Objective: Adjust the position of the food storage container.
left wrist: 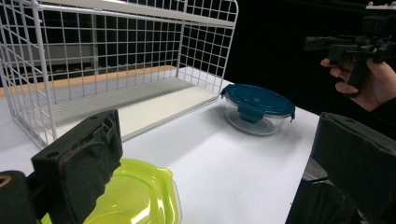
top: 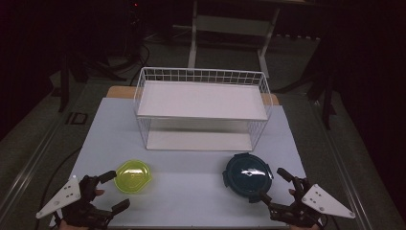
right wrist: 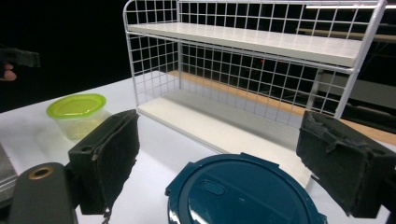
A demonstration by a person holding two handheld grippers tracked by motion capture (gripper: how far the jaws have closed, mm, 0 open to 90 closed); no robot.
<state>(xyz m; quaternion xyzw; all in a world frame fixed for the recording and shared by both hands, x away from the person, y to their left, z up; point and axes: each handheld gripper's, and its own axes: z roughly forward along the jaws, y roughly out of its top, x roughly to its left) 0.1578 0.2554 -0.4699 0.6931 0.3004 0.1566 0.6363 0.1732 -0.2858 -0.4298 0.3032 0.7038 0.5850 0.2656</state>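
Holding a gripper in each hand at the near edge of the table [top: 191, 201], you have both sets of jaws spread wide with nothing between the pads; your left gripper [top: 115, 190] sits at the near left corner, just beside the yellow-green lidded container [top: 133, 175], and your right gripper [top: 274, 185] sits at the near right corner, just beside the round glass container with the teal lid [top: 247, 173]; neither gripper touches its container.

From the left gripper view, your two black jaws stand far apart at the bottom corners; the yellow-green container [left wrist: 135, 196] lies low between them, closer to the left-hand jaw and partly behind it, and the teal-lidded container [left wrist: 258, 107] stands farther off on the white tabletop, near the end of the white wire shelf rack [left wrist: 116, 60]; your other hand [left wrist: 373, 84] with its gripper shows at the upper right.

From the right gripper view, the teal lid [right wrist: 243, 191] lies just ahead, low between the spread jaws; its latches are folded down at the rim; the yellow-green container [right wrist: 77, 114] stands well apart at the left; the rack [right wrist: 261, 56] rises behind, its two white shelves bare.
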